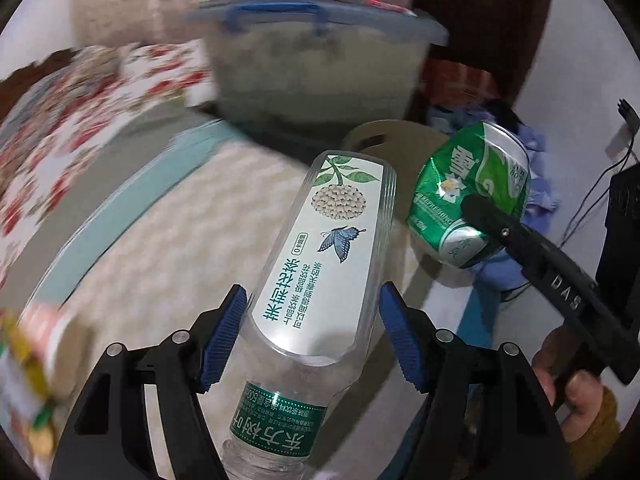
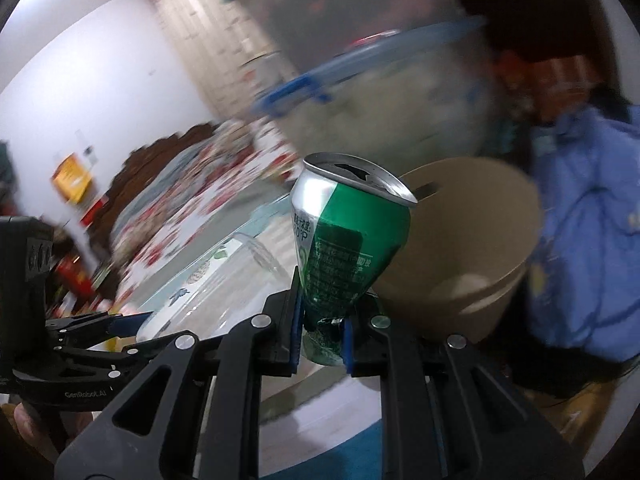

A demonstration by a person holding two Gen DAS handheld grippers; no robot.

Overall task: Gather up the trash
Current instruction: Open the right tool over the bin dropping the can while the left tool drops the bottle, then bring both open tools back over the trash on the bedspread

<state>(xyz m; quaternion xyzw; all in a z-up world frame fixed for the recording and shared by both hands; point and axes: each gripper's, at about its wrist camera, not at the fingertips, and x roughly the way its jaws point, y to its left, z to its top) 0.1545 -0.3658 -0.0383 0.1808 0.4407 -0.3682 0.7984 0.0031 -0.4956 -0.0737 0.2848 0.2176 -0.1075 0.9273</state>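
Sitting between left fingers point(image 1: 224, 336), bottle point(image 1: 320, 264); right fingers point(image 2: 294, 320) pinch can point(image 2: 344, 240).

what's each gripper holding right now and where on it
Left gripper: clear plastic bottle, gripped on its lower body near the shoulder. Right gripper: crushed green can, pinched at its bottom end.

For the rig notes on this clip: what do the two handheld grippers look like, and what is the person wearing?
Both are black plastic linkage frames with silver pivot pins. The left gripper has blue ribbed fingers; its body reads "GenRobot.AI" in the right wrist view. The right gripper has the same blue pads, and its arm shows raised letters "DAS" in the left wrist view. A mustard-yellow cuff shows at the right wrist. No cables on the grippers are visible.
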